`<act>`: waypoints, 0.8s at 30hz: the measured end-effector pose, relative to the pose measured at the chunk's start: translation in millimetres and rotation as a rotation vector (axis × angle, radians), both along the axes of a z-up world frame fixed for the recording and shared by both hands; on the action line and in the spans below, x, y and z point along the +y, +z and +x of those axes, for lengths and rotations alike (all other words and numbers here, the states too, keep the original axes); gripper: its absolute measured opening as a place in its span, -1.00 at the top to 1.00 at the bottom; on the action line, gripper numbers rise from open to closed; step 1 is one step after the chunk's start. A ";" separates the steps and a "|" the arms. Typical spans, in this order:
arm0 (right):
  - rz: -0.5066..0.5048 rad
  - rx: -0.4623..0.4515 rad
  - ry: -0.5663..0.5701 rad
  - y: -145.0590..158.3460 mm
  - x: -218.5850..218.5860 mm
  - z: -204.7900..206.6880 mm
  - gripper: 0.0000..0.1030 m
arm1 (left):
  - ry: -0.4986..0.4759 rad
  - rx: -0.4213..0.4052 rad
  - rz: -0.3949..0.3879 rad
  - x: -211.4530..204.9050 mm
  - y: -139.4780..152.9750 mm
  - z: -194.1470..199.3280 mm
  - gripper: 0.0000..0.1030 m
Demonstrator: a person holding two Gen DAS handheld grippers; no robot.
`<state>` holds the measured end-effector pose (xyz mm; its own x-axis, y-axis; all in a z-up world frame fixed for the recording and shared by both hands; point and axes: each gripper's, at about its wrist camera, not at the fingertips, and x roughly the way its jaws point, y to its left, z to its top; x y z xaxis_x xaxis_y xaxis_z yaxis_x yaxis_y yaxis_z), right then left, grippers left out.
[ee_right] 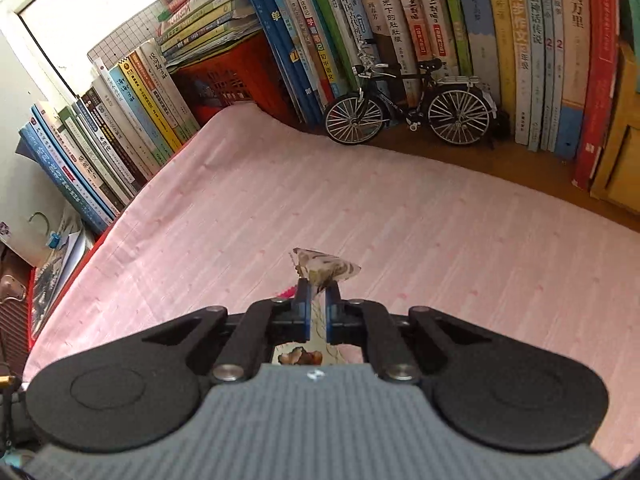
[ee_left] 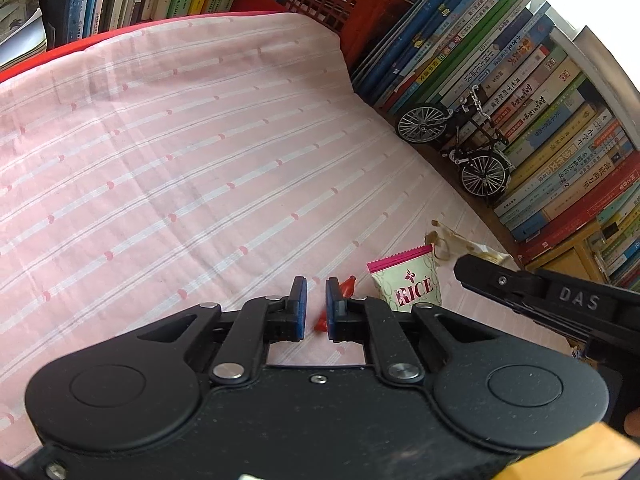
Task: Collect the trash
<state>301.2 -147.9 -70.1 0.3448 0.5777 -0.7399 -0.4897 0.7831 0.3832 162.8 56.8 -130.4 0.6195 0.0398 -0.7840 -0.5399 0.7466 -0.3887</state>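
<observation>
Your right gripper (ee_right: 318,298) is clamped on the crumpled wrapper (ee_right: 326,266), low in the frame's centre. Your left gripper (ee_left: 316,300) is nearly closed; the red scrap (ee_left: 347,285) lies just right of its fingers, the rice packet (ee_left: 406,280) further right.

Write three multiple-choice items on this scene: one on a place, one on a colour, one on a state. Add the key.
1. Where does the bicycle stand?
A. on a chair
B. in front of the books
C. on the floor

2. What colour is the packet's top strip?
A. pink
B. blue
C. yellow

3. How is the right hand-held gripper?
A. open, empty
B. shut on a wrapper
C. out of view

Key: B, its wheels stand at the foot of the spines; A, a pink serrated band tops it; B, the crumpled wrapper sticks out between its pads.
</observation>
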 end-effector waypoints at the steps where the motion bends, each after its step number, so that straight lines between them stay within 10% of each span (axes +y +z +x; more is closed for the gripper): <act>1: 0.003 -0.003 -0.005 0.8 -3.2 -3.8 0.81 | -0.005 0.002 0.004 -0.4 0.0 0.1 0.82; 10: -0.249 -0.392 0.091 11.3 16.2 -71.0 0.80 | -0.004 0.020 0.018 -3.0 -2.1 -6.7 0.81; 17: -0.252 -0.553 0.059 28.7 17.0 -92.3 0.80 | 0.013 0.013 0.021 0.9 0.0 -8.4 0.80; 24: -0.085 -0.206 0.075 12.9 3.8 -66.9 0.76 | -0.001 0.011 0.020 -1.2 -0.1 -7.5 0.77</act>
<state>234.3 -144.2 -57.2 0.4525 0.5457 -0.7053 -0.6085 0.7671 0.2032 155.2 55.7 -130.6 0.6108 0.0550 -0.7899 -0.5435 0.7545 -0.3678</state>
